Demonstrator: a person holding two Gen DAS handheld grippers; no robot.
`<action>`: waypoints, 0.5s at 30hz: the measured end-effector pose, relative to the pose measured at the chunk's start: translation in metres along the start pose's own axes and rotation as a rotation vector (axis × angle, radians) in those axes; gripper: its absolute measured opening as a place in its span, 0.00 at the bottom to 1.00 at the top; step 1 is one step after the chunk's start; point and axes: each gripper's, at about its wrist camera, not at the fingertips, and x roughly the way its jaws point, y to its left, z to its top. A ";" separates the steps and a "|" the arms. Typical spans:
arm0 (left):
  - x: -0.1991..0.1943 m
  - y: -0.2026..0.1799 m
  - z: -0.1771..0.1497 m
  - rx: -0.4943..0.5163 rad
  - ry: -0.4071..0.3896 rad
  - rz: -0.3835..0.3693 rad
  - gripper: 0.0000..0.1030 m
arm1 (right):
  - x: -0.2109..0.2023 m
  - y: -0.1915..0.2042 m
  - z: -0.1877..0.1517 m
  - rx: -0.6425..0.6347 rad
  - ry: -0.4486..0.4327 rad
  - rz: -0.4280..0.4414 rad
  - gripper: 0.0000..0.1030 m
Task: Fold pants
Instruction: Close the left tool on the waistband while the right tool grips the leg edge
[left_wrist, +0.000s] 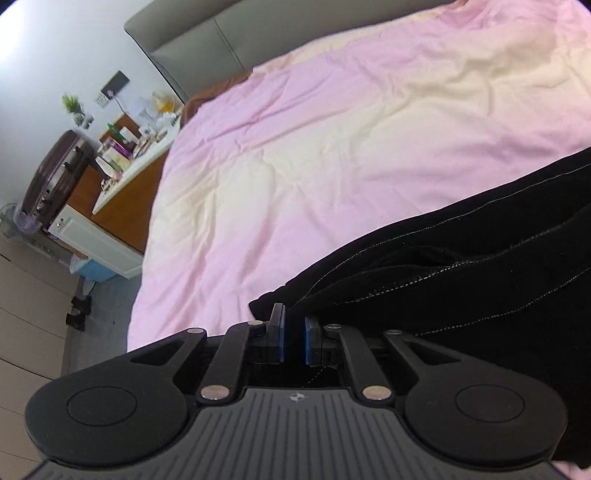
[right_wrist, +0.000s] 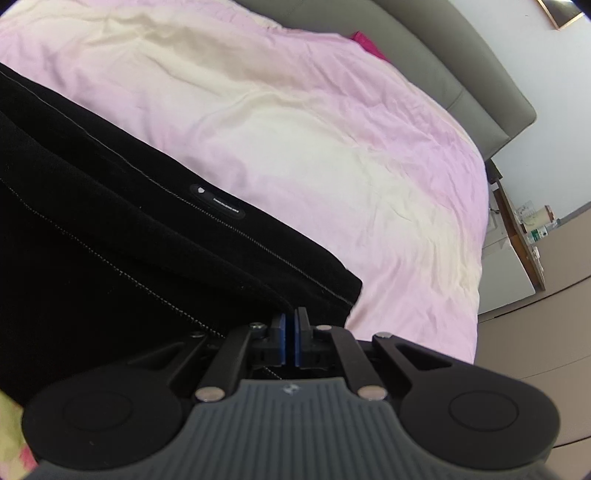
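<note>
Black pants (left_wrist: 461, 258) with pale stitching lie on a pink and cream bedspread (left_wrist: 295, 147). In the left wrist view my left gripper (left_wrist: 294, 338) is at the pants' left end, its blue pads closed on the dark fabric edge with a narrow gap. In the right wrist view the pants (right_wrist: 110, 221) fill the left side, with a small black label (right_wrist: 218, 202) near the upper edge. My right gripper (right_wrist: 291, 341) is at the pants' right corner, its pads pressed together on the fabric.
A grey padded headboard (left_wrist: 192, 33) runs along the far side of the bed (right_wrist: 369, 147). A cluttered wooden side table (left_wrist: 122, 162) and a dark suitcase (left_wrist: 55, 177) stand left of the bed. Another bedside table (right_wrist: 524, 229) stands at the right. Floor shows beyond the bed's edges.
</note>
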 end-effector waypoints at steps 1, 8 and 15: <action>0.006 -0.005 0.005 0.005 0.014 0.001 0.10 | 0.011 0.003 0.006 -0.006 0.013 0.001 0.00; -0.012 0.011 -0.003 -0.006 -0.044 -0.045 0.10 | 0.029 0.000 0.015 -0.041 0.031 0.036 0.00; 0.000 0.020 0.041 -0.077 -0.053 -0.033 0.10 | 0.027 -0.029 0.045 0.050 0.015 0.068 0.00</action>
